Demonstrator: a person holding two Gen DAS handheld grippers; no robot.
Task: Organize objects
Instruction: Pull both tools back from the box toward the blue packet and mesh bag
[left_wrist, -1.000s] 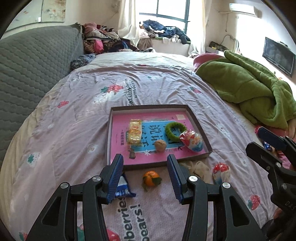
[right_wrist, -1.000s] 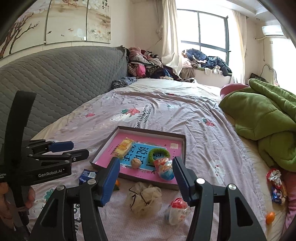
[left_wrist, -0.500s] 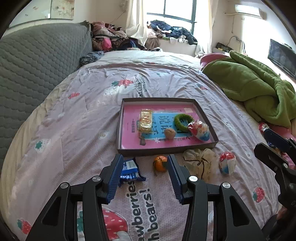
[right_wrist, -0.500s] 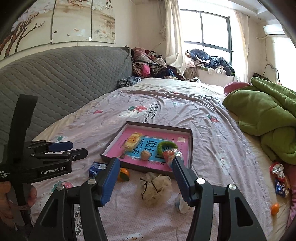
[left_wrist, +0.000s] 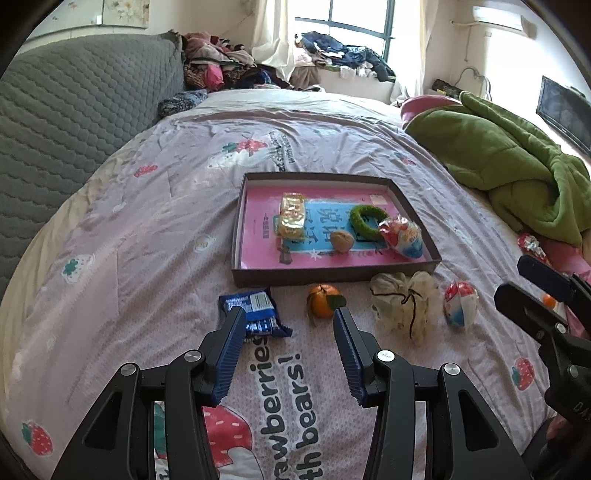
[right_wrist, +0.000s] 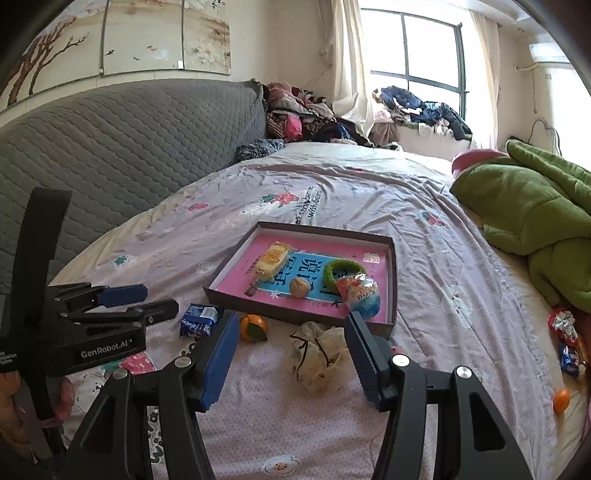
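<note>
A shallow brown tray (left_wrist: 332, 275) with a pink floor lies on the bed and holds a yellow snack packet (left_wrist: 292, 216), a green ring (left_wrist: 367, 221), a small tan ball (left_wrist: 341, 240) and a wrapped egg (left_wrist: 402, 236). In front of it lie a blue packet (left_wrist: 255, 308), a tangerine (left_wrist: 322, 301), a beige mesh pouch (left_wrist: 404, 301) and a second wrapped egg (left_wrist: 460, 302). My left gripper (left_wrist: 289, 314) hovers open and empty, near the blue packet and tangerine. My right gripper (right_wrist: 292, 319) is open and empty above the pouch (right_wrist: 321, 354).
A green blanket (left_wrist: 498, 162) is heaped on the bed's right side. A grey quilted headboard (left_wrist: 74, 110) runs along the left. Wrapped sweets (right_wrist: 567, 339) and a small orange thing (right_wrist: 561, 400) lie at the bed's right edge. Clothes are piled by the window.
Both grippers have drawn back and sunk a little, so the tray and loose items sit higher in both views. The blue packet now shows past the left finger. Jaws unchanged.
</note>
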